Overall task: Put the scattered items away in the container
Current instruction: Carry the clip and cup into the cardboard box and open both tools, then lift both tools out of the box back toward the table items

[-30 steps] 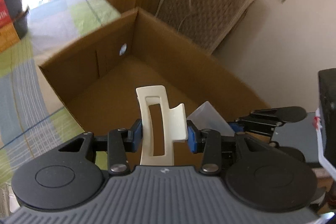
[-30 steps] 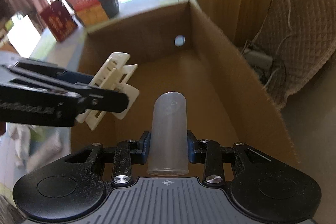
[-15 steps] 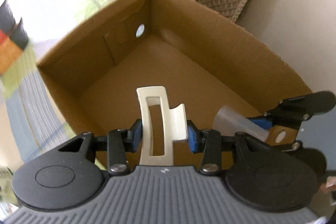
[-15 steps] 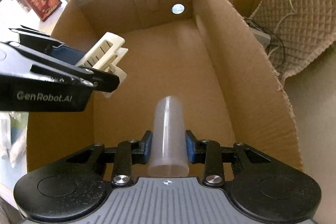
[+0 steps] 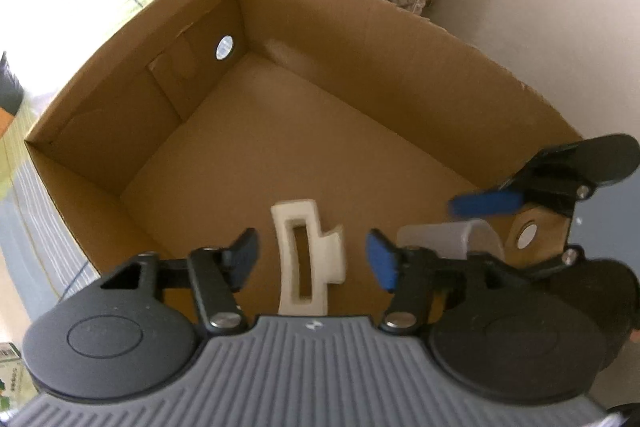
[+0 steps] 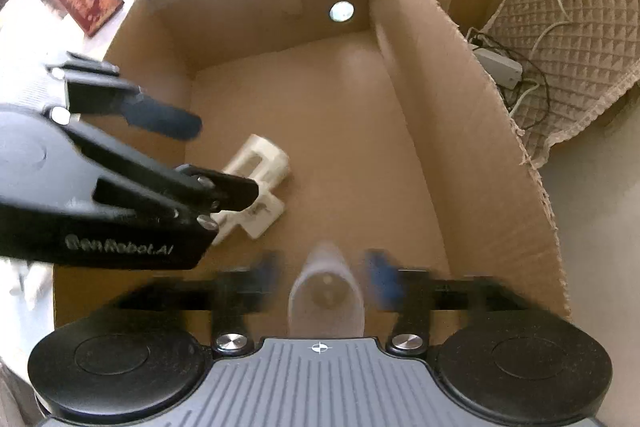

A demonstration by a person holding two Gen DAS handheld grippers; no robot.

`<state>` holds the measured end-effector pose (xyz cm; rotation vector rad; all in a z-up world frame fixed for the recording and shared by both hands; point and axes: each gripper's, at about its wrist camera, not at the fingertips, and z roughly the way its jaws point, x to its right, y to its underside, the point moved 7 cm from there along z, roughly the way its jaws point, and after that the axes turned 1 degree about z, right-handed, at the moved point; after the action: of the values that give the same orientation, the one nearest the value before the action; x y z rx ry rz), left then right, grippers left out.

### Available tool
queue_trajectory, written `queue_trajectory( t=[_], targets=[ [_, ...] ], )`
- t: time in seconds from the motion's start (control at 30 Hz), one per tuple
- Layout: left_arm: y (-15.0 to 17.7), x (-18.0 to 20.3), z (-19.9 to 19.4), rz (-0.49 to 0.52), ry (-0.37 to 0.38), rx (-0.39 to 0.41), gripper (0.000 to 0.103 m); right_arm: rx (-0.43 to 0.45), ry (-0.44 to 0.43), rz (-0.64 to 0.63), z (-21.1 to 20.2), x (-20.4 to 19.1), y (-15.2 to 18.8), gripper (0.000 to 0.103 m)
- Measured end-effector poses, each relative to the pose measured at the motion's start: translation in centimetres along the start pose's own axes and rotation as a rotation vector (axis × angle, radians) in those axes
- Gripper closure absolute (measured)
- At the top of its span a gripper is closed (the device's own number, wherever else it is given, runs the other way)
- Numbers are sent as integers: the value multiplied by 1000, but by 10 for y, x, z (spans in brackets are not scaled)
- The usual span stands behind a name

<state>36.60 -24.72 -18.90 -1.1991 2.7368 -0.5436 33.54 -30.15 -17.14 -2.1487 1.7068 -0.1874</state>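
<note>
Hair clip (image 5: 306,255) and clear cup (image 6: 326,297), clamped half a second ago, are now falling free inside the cardboard box (image 5: 400,39); left gripper (image 5: 312,257) and right gripper (image 6: 322,277) have both spread their fingers, so both drops look done

- Left wrist view looks steeply down into the cardboard box (image 5: 360,27) from close above its near edge, far corner at upper centre.
- Right wrist view looks down the box's (image 6: 460,75) length from equally near.
- Both share the floor, the cream hair claw (image 5: 306,259) (image 6: 260,183) and the round wall hole (image 5: 224,47) (image 6: 341,11).
</note>
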Motion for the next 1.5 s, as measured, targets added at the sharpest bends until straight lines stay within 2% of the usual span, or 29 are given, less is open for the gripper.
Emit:
queue_trajectory(
  t=[0.1,0.27,0.8,1.23,1.5],
  targets=[
    [-2,-1,-1,-8,1,-2,33,-9,11,-32,-5,-5,1,17],
    [-2,-1,-1,-12,-4,-4,24,-44,45,-67,-6,-7,10,17],
    [15,12,-31,5,-39,31,22,-3,76,-51,-26,-9,17,17],
    [33,16,-87,-38,-67,134,21,167,99,-10,-73,-28,20,17],
    [53,13,-122,-71,-99,188,19,232,106,21,-98,-47,32,17]
  ],
)
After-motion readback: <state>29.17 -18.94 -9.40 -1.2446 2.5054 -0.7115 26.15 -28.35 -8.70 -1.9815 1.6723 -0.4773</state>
